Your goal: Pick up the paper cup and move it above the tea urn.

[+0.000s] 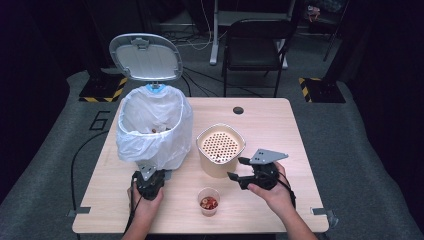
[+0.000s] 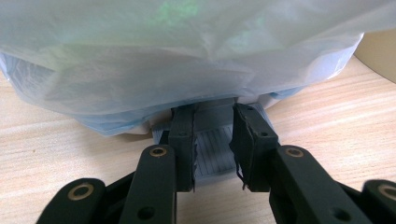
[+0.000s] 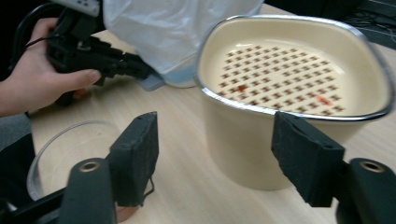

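- Blue-grey pedal (image 2: pixel 212 151) at the foot of the bin (image 1: pixel 152 130) sits clamped between the jaws of the left hand-held gripper (image 1: pixel 148 181), at about 7 o'clock on the tabletop (image 1: pixel 280 125).
- White liner bag (image 2: pixel 187 51) drapes over the bin's rim; its grey lid (image 1: pixel 145 57) stands up, open.
- Cream strainer pot (image 1: pixel 220 149) stands near the tabletop's centre, just beside the bin at its 3 o'clock.
- Right hand-held gripper (image 1: pixel 239 169) hovers at the pot's 4 o'clock, jaws spread, grasping nothing.
- Clear cup (image 1: pixel 208 201) with reddish bits stands at 6 o'clock, between the two hands.
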The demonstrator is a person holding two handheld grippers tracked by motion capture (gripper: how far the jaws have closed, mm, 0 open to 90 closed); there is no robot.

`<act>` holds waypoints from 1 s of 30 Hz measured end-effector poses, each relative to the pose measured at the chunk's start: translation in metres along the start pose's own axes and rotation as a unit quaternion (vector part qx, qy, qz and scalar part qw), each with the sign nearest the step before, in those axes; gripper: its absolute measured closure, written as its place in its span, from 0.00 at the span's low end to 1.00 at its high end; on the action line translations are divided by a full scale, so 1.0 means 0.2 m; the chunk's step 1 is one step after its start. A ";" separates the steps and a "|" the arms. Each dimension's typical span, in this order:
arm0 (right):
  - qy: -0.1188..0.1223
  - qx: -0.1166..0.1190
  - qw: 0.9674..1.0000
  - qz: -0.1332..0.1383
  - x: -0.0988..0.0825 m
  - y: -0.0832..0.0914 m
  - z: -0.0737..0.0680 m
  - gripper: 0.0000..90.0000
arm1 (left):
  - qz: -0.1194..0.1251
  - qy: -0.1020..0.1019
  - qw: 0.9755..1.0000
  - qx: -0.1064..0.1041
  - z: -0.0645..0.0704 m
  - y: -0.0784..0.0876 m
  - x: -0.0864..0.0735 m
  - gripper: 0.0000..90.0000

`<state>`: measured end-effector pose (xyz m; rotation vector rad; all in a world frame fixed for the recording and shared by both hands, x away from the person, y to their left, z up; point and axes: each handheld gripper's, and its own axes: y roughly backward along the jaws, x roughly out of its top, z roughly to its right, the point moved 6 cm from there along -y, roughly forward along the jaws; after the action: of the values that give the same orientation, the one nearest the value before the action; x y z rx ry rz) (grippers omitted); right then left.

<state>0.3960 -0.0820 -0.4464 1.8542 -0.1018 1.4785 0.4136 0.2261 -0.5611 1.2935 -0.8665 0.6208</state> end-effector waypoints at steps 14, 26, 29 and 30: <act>0.034 0.088 0.995 -0.018 -0.10 -0.14 -0.32 0.12 | 0.000 0.001 1.000 0.000 0.00 0.00 0.00 0.78; 0.055 0.119 0.991 -0.041 -0.16 -0.24 -0.43 0.11 | 0.000 0.001 1.000 0.000 0.00 0.00 0.00 0.78; 0.074 0.118 0.988 -0.059 -0.20 -0.29 -0.44 0.15 | 0.000 0.001 1.000 0.000 0.00 0.00 0.00 0.78; 0.074 0.118 0.988 -0.059 -0.20 -0.29 -0.44 0.15 | 0.000 0.001 1.000 0.000 0.00 0.00 0.00 0.78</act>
<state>0.3403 -0.0038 -0.5044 1.8897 0.2613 1.5937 0.4136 0.2258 -0.5611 1.2928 -0.8658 0.6224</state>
